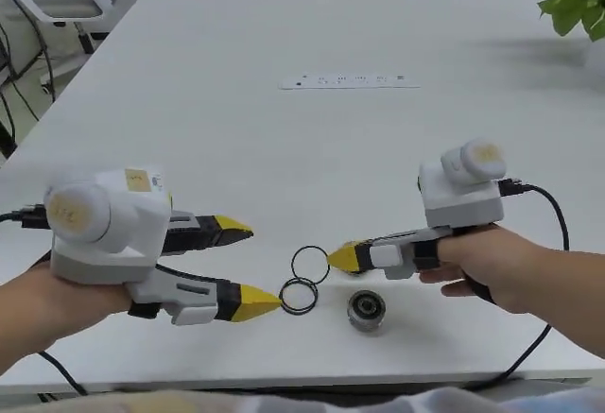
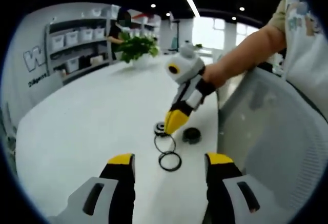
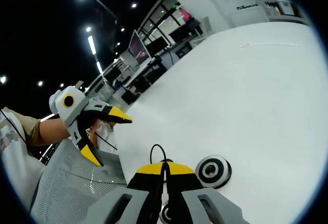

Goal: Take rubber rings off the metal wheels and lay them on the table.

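1. The left gripper (image 1: 244, 265) is spread and empty, aimed at 3 o'clock toward the rings, likely ready for the next hold.
2. The right gripper (image 1: 338, 258) is pressed together and touches the far ring (image 1: 310, 264) at its 3 o'clock edge. I cannot tell if it pinches the ring; it is probably laying it down.
3. The near ring (image 1: 299, 296) lies flat on the table (image 1: 284, 148), at the far ring's 6 o'clock.
4. The wheel (image 1: 367, 309) sits at the far ring's 4 o'clock, seemingly stripped.

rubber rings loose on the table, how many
2. One ring lies at the right gripper's fingertips, the other ring beside it, near the left gripper. Any still on the metal wheel can't be made out.
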`<state>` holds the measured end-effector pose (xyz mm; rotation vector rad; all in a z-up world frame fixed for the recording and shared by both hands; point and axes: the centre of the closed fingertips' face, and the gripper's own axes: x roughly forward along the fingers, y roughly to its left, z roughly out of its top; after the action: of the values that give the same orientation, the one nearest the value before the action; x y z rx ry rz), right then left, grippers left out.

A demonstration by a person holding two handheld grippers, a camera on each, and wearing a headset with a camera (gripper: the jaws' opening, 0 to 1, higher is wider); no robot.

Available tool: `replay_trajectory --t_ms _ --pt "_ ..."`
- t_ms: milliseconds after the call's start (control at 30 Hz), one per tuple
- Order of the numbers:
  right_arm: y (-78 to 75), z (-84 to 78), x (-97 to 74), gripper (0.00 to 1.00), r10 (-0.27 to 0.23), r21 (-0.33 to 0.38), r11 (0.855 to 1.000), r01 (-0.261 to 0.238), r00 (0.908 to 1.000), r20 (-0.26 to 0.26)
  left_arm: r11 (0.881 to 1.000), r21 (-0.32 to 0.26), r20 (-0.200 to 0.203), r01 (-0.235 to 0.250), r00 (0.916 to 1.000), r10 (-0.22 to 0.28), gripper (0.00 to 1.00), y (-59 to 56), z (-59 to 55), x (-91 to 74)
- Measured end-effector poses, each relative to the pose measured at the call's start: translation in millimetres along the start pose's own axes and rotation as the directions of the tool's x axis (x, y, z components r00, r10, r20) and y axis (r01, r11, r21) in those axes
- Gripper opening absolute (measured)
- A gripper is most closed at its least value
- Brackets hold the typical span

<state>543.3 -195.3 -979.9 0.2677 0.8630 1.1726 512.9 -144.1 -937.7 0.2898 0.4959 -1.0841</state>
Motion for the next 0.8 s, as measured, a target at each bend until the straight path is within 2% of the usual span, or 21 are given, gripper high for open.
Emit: replay_trajectory --t_ms 67,267,467,733,800 --pt "-0.8 -2.2 4.3 0.00 0.008 0.001 1.000 -0.008 0.9999 -0.011 1.000 0.006 -0.006 -0.006 1.0000 0.006 0.56 1.1 -2.3 -3.0" --pt "3.1 -8.8 16.0 0.00 0.019 -0.002 1.000 -0.019 0.9983 -0.055 0.999 -0.027 0.008 -0.030 0.9995 0.030 0.58 5.8 -5.4 -8.4" --pt "-0.5 -24.1 21.7 0.00 -0.004 -0.021 1.000 0.001 0.9926 -0.121 0.998 -0.050 0.007 -0.039 0.9992 0.040 0.58 6.3 -9.0 -10.6" --pt "-6.0 -27.5 23.1 0.00 -0.036 -0.029 0.999 0.033 0.9903 -0.134 0.997 -0.059 -0.002 -0.042 0.9991 0.042 0.58 6.4 -11.6 -11.2" --pt "-9.5 -26.8 23.0 0.00 -0.059 -0.041 0.998 0.054 0.9899 -0.129 0.997 -0.062 -0.006 -0.043 0.9991 0.042 0.59 7.0 -11.9 -10.8"
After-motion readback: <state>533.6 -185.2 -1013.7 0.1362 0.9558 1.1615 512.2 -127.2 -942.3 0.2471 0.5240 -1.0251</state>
